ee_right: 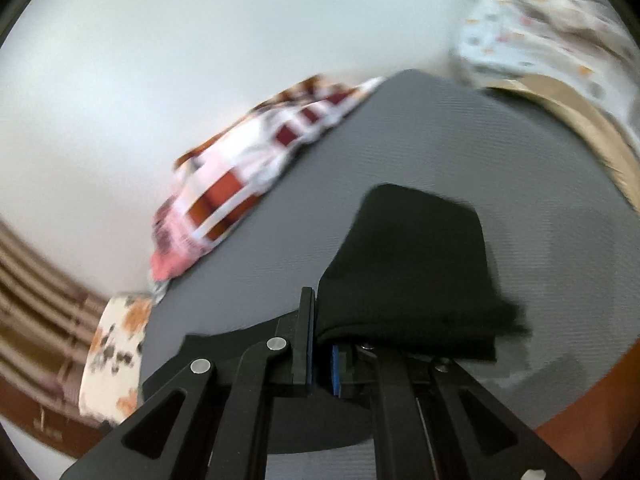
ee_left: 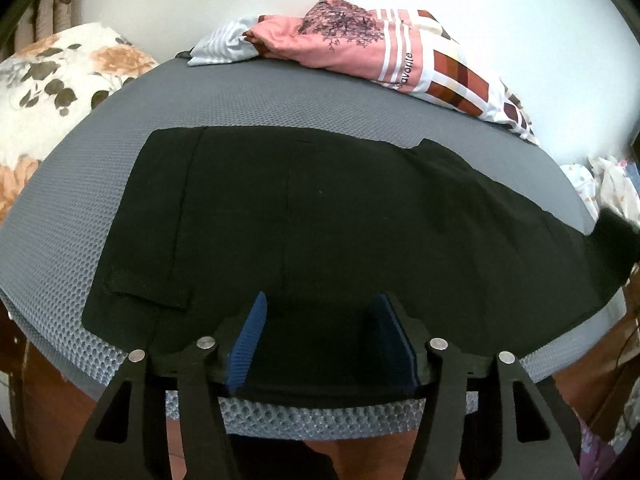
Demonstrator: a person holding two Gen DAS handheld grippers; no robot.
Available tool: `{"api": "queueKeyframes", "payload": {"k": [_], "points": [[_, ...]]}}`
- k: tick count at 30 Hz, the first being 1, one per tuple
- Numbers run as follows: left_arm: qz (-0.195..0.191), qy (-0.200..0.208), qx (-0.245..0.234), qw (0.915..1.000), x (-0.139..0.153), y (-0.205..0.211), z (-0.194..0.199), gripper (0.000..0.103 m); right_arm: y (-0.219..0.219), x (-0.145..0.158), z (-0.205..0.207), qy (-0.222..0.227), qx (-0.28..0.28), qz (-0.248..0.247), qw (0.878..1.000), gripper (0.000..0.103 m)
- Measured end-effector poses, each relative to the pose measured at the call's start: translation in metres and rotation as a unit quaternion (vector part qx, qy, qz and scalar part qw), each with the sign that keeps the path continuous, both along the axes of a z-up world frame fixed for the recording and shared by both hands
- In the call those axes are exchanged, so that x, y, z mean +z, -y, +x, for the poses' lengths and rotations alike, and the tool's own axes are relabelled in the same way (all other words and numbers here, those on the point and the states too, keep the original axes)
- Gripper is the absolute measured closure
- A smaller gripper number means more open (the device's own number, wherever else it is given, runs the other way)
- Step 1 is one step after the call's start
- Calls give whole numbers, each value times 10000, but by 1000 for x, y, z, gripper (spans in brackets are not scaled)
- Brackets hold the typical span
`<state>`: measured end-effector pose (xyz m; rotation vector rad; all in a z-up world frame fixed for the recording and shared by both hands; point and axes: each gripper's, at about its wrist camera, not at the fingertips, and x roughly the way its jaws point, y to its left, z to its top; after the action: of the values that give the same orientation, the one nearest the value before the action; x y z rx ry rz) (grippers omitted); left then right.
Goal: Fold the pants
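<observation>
Black pants (ee_left: 320, 208) lie flat across a grey mesh-covered surface (ee_left: 100, 160), and their right end lifts off it at the picture's right edge. My left gripper (ee_left: 322, 316) stands open at the pants' near edge. Its blue pads (ee_left: 248, 344) are wide apart, with the cloth lying flat beneath them and not pinched. In the blurred right wrist view, my right gripper (ee_right: 316, 308) is shut on a fold of the black pants (ee_right: 408, 264). It holds that fold above the grey surface (ee_right: 440, 140), and the cloth drapes over the right finger.
A pile of pink and checkered clothes (ee_left: 380, 52) lies along the far edge by the white wall. A floral cushion (ee_left: 60, 80) sits at the left. Pale patterned fabric (ee_left: 608, 188) hangs past the right end. The surface's near edge is just below my left gripper.
</observation>
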<state>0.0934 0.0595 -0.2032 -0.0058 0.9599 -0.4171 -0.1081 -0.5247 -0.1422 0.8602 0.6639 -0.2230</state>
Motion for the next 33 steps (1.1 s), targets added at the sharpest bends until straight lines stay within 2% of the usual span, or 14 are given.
{"api": "queueKeyframes", "payload": {"k": [7, 13, 19, 23, 27, 32, 33], "points": [[73, 125, -44, 9999, -1, 2, -7, 33, -96, 12, 60, 70, 1202, -175, 9926, 96], [65, 136, -58, 9999, -2, 3, -8, 26, -169, -11, 89, -230, 1991, -425, 9788, 96], [83, 152, -96, 9998, -2, 5, -10, 24, -222, -46, 97, -908, 2503, -1279, 9554, 96], [56, 138, -102, 9998, -3, 5, -9, 22, -234, -50, 95, -1082, 2655, -1824, 9405, 96], [89, 140, -128, 9998, -4, 7, -8, 20, -256, -50, 96, -1230, 2890, -2620, 9125, 96], [117, 145, -154, 9997, -5, 8, -8, 17, -296, -56, 88, -1376, 3217, -3981, 8480, 94], [110, 143, -153, 9997, -5, 8, -8, 17, -306, -59, 86, -1398, 3291, -4250, 8316, 93]]}}
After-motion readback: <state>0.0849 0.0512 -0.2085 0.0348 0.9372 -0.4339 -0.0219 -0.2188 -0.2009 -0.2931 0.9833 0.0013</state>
